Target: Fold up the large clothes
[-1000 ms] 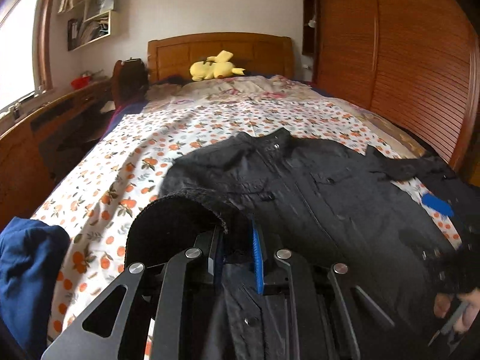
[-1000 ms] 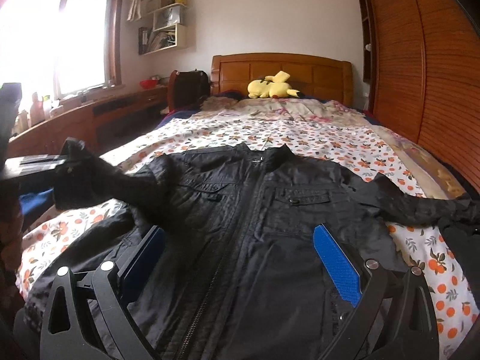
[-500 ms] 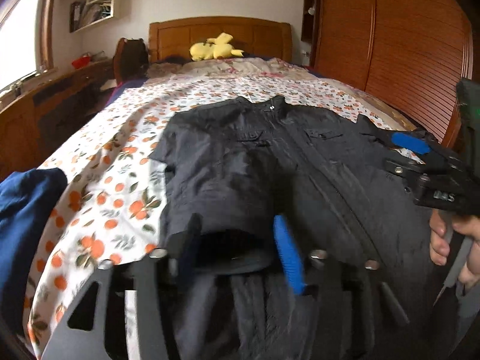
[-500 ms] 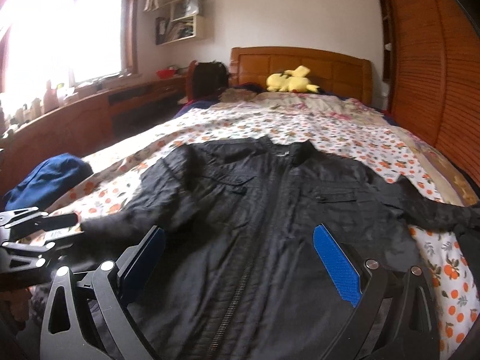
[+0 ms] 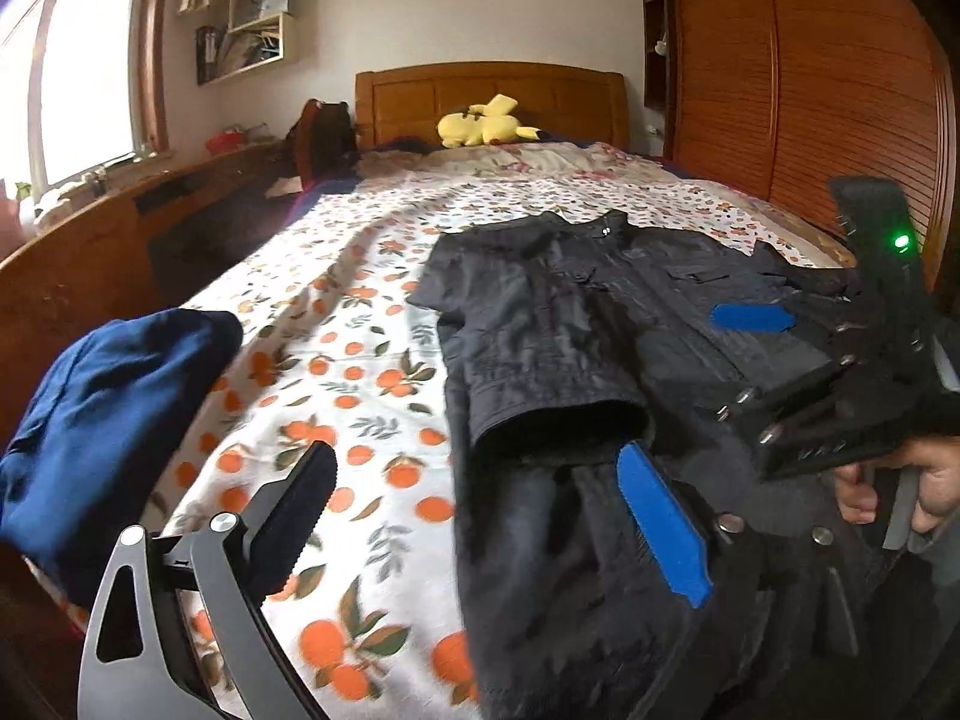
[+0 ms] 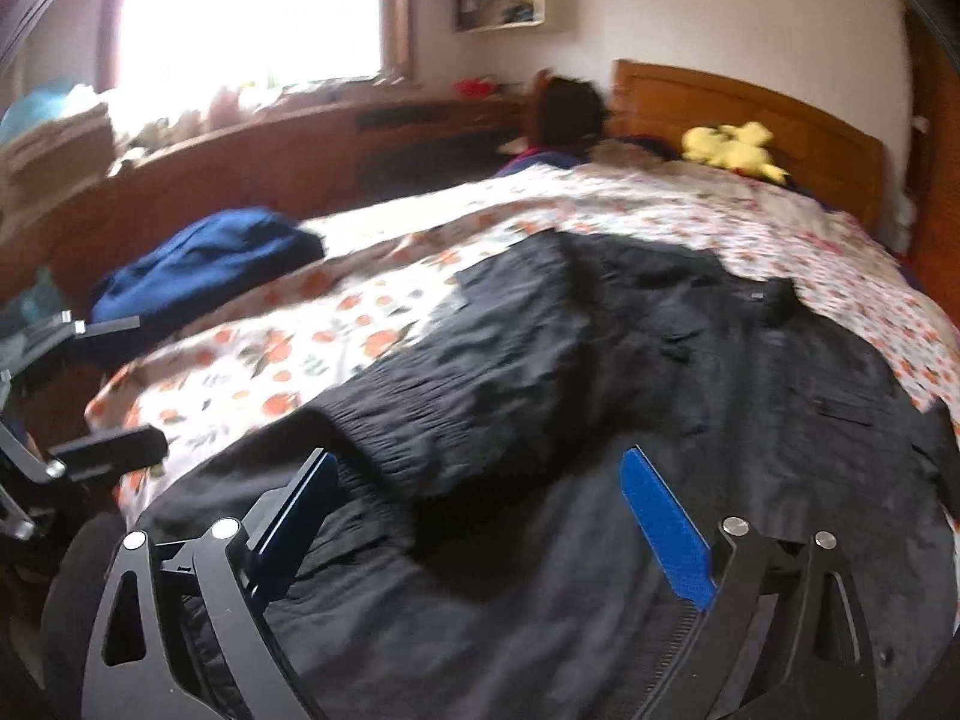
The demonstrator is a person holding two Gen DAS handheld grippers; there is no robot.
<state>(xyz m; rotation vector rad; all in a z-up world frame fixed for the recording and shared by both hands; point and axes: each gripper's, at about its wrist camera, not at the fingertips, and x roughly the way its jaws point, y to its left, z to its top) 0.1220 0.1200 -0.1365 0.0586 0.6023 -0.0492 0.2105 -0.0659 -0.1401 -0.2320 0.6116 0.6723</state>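
A black jacket (image 5: 600, 324) lies face up on the bed, collar toward the headboard. Its left sleeve is folded across the front, and the cuff (image 5: 558, 426) rests on the body. My left gripper (image 5: 480, 480) hovers over the jacket's left edge just short of that cuff. Its jaws are opening wide and nothing is between them. My right gripper (image 6: 480, 480) is over the lower part of the jacket (image 6: 630, 360), its jaws closing slightly with nothing pinched. A hand (image 5: 900, 480) holds it at the right of the left wrist view. The left gripper (image 6: 120, 387) shows at the left edge.
An orange-print bedspread (image 5: 336, 372) covers the bed. A blue garment (image 5: 108, 420) lies bunched at its left edge. A yellow plush toy (image 5: 480, 126) sits by the headboard. A wooden wardrobe (image 5: 810, 90) lines the right side, and a wooden counter (image 5: 90, 258) runs under the window.
My left gripper let go of the sleeve cuff, opened wide and drew back to the left. The sleeve now lies folded on the jacket. My right gripper swung to face left.
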